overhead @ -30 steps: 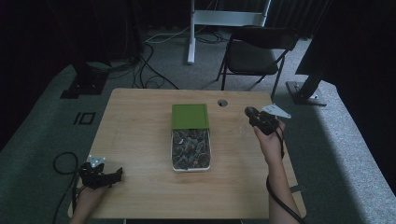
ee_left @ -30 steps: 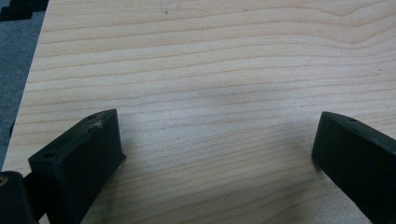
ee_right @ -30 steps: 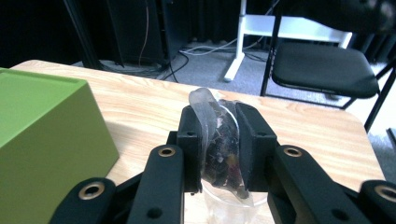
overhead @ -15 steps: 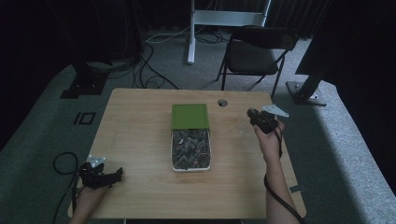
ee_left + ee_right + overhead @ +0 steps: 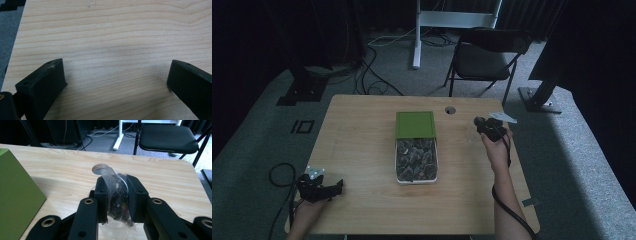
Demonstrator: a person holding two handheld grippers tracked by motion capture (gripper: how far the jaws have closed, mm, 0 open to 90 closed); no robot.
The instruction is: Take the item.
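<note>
- The left gripper (image 5: 319, 186) rests at the near left corner of the tabletop (image 5: 362, 150), about 7 o'clock from the tray, with its fingers (image 5: 42, 85) spread wide apart and holding nothing; bare wood shows between them in the left gripper view.
- A tray of small dark packets (image 5: 415, 160) lies at the middle of the tabletop, its long side running 6 to 12 o'clock.
- The green box (image 5: 415, 124) sits at the tray's 12 o'clock end, touching or overlapping it.
- The right gripper (image 5: 487, 129) is held at roughly 2 o'clock from the tray, near the right edge, its fingers (image 5: 135, 195) closed on a clear packet (image 5: 117, 200) with dark contents, pinched between them.
- Beneath that packet, in the right gripper view, the rim of a clear cup (image 5: 120, 230) shows; whether the packet touches it cannot be told.
- A round hole (image 5: 450, 109) in the tabletop lies at 12 o'clock beyond the packet.
- A black folding chair (image 5: 484, 55) stands on the floor past the far edge.
</note>
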